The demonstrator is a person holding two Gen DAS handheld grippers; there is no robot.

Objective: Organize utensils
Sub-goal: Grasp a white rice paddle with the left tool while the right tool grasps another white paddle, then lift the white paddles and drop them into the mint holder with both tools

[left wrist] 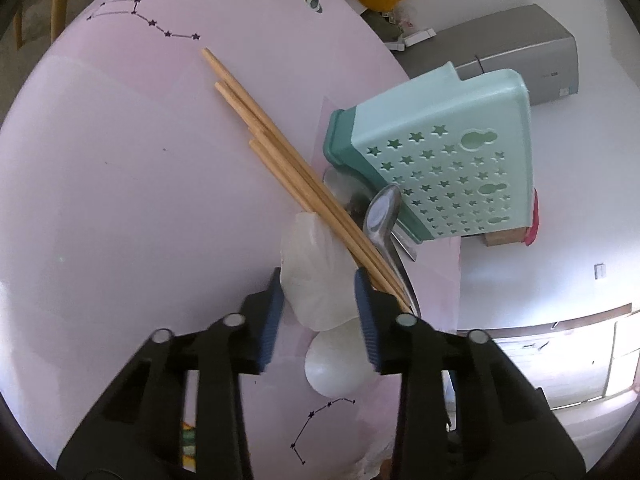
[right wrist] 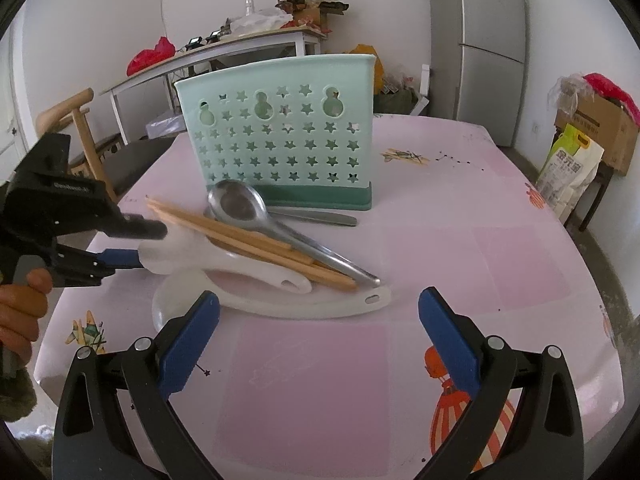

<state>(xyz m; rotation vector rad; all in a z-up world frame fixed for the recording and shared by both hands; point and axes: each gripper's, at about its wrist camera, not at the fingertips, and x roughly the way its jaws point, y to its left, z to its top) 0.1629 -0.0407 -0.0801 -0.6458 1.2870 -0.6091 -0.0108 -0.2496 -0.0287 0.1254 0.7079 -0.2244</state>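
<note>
A mint-green utensil holder (right wrist: 280,140) with star holes stands on the pink table; it also shows in the left wrist view (left wrist: 444,160). In front of it lie several wooden chopsticks (right wrist: 256,242) (left wrist: 280,152), a metal spoon (right wrist: 240,204) (left wrist: 382,216) and two white plastic spoons (right wrist: 256,272). My left gripper (left wrist: 320,284) (right wrist: 138,246) has its blue pads either side of the bowl of the upper white spoon (left wrist: 316,276); I cannot tell if they press it. My right gripper (right wrist: 318,308) is open and empty, just short of the pile.
The lower white spoon (right wrist: 320,304) lies under the pile. A wooden chair (right wrist: 80,128) stands at the table's left edge. A grey fridge (right wrist: 492,40), a cluttered side table (right wrist: 224,52) and boxes (right wrist: 596,128) stand beyond the pink table (right wrist: 480,240).
</note>
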